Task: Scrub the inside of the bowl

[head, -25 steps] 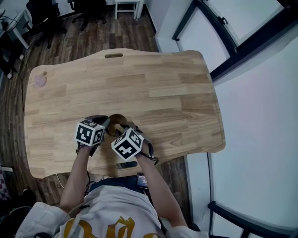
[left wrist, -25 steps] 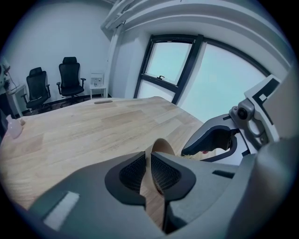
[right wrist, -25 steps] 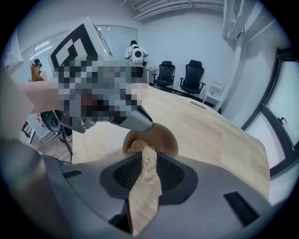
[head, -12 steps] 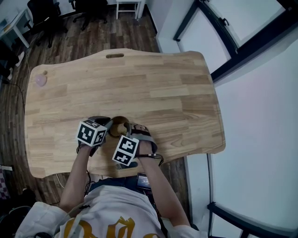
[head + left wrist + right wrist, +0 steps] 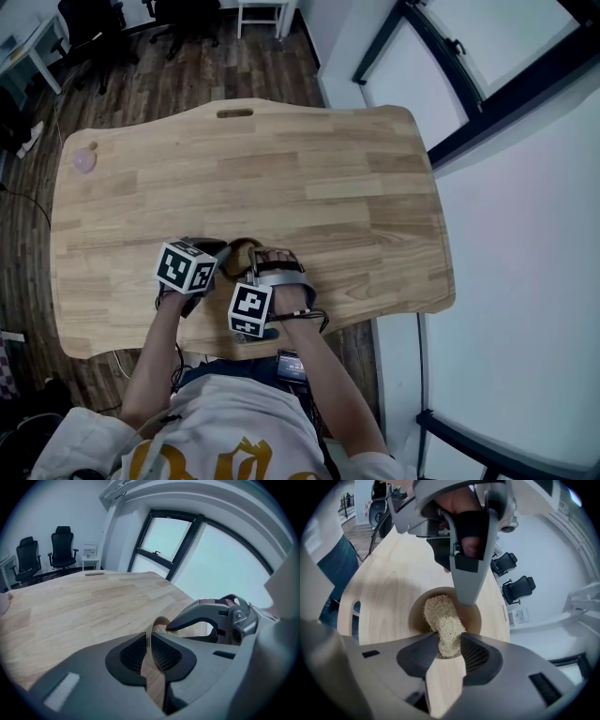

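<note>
**Scrub under way: the scrubber is in the bowl, dead ahead of the right claw.**

We find the right claw (image 5: 449,644) closed on the near end of a fibrous scrubber (image 5: 442,618). The scrubber's long axis runs w/ the claw's own line, and its far end lies down against the inside of the bowl (image 5: 474,617). The left claw (image 5: 150,641) is clamped on the bowl's rim, one pad inside and one outside, on the side opp. the right claw's entry. That pins the bowl on the table (image 5: 309,169), near the person's edge. Head view: bowl sits between the two claws, left one on the rim, right one over it. Our judgement: the next stroke should sweep round the wall. The left claw's inner finger stands just beside the scrubber tip, so fouling there is a risk.
</note>
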Tool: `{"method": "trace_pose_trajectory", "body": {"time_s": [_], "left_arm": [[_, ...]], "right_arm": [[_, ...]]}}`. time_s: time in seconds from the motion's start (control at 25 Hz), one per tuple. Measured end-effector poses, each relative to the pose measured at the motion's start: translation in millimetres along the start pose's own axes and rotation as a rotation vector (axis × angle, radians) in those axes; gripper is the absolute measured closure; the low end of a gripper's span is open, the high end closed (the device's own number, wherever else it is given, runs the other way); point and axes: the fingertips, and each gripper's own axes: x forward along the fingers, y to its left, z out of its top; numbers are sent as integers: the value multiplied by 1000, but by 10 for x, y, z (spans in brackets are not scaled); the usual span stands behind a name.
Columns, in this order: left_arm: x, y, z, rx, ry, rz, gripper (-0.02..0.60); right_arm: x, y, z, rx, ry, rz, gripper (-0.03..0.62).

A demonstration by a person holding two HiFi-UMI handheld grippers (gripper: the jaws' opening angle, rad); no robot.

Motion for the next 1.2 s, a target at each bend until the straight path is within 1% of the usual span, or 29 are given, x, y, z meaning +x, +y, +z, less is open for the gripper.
{"method": "trace_pose_trajectory", "body": {"time_s": [0.08, 0.16, 0.28, 0.4, 0.52, 0.8, 0.96, 1.0, 1.04, 1.08, 1.2], "left_arm": [[1, 14, -4, -20, 1, -7, 548], [0, 29, -4, -32, 3, -11, 548], [-6, 32, -3, -24, 0, -11, 548], [-4, 10, 14, -1, -6, -10, 548], [-15, 5, 34, 5, -13, -9, 548], [-7, 36, -10, 13, -9, 5, 548], [-21, 48, -32, 14, -1, 6, 548], [-26, 48, -37, 11, -1, 3, 548], [-29, 44, -37, 4, -3, -3, 548], [-28, 35, -31, -5, -7, -11, 548], [-24, 28, 0, -37, -23, -22, 548]], "right_arm": [[-12, -48, 12, -59, 9, -56, 448], [-16, -61, 25, -102, 12, -89, 450], [-5, -30, 34, -90, 5, -74, 453], [23, 9, 25, -7, -9, -16, 455], [29, 62, 24, 77, -23, 50, 457], [-7, 269, 133, 351, -114, 306, 461], [-62, 326, 211, 458, -144, 404, 462], [-65, 325, 211, 465, -142, 407, 462], [-57, 310, 189, 445, -130, 387, 464], [-41, 278, 148, 391, -108, 343, 464], [-5, 114, 52, 134, -33, 131, 463]]}}
